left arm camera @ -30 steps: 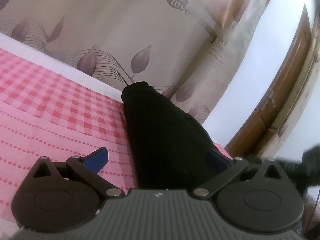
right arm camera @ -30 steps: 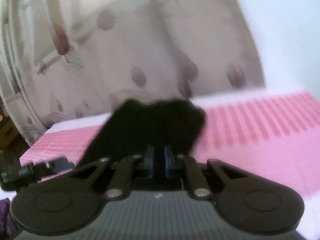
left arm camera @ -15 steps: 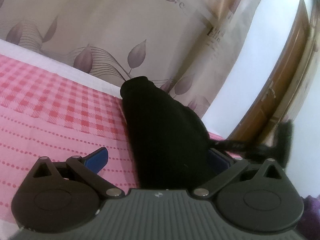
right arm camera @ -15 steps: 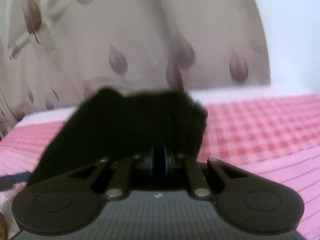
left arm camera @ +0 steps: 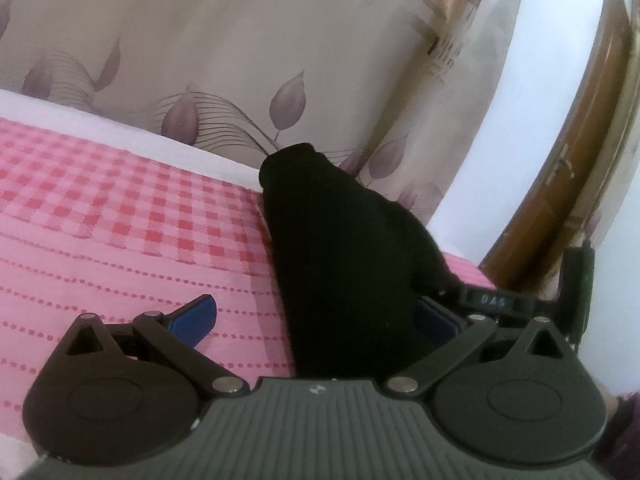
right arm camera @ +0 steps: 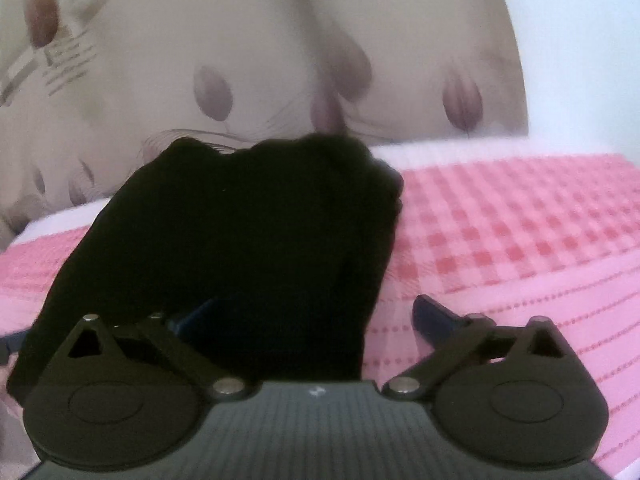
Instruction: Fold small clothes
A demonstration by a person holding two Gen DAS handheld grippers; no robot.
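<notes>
My right tool (right arm camera: 316,316) is opening, releasing the black garment (right arm camera: 240,240) on the bed (right arm camera: 520,240); left tool (left arm camera: 316,316) released; fold looks partly done.

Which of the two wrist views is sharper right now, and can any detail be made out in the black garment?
Left wrist view: sharper; the curtain print and lettering read clearly, with fisheye bending at the door frame. Right wrist view: softer, curtain leaves smeared, checks on the pink sheet fuzzy. Both views: the black garment is a featureless dark mass, no folds or texture showing.
</notes>
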